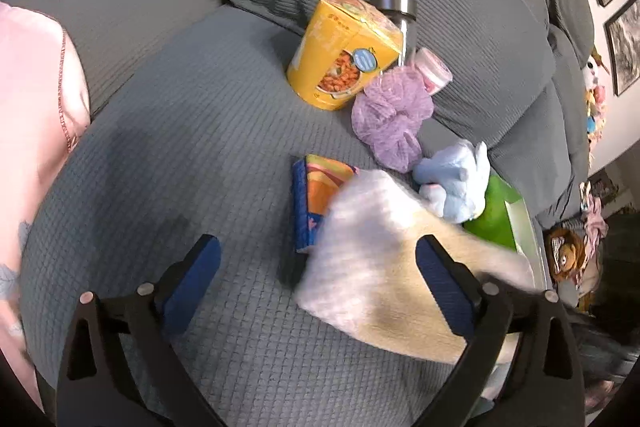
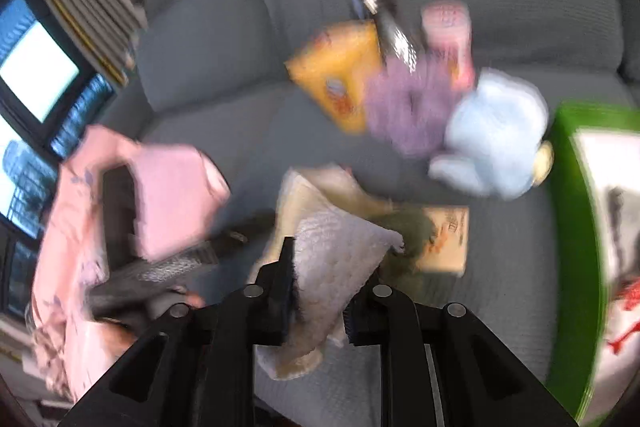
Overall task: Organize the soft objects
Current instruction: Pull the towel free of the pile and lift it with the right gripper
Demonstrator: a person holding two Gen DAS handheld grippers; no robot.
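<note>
A white and cream towel [image 1: 376, 267] hangs above the grey sofa seat, in front of my open left gripper [image 1: 320, 283]. My right gripper [image 2: 328, 279] is shut on this towel [image 2: 332, 247] and holds it up; that view is blurred. Behind it lie a purple mesh bath pouf [image 1: 390, 117], also in the right wrist view [image 2: 408, 103], and a light blue plush toy [image 1: 456, 183], also in the right wrist view [image 2: 496, 131]. A green box [image 2: 572, 227] stands at the right, beside the plush.
A yellow food carton [image 1: 344, 51], a steel-capped bottle [image 1: 394, 7] and a pink cup [image 1: 434, 69] stand by the back cushions. A blue and orange packet [image 1: 316, 203] lies under the towel. The person's pink sleeve [image 2: 168, 195] is at the left.
</note>
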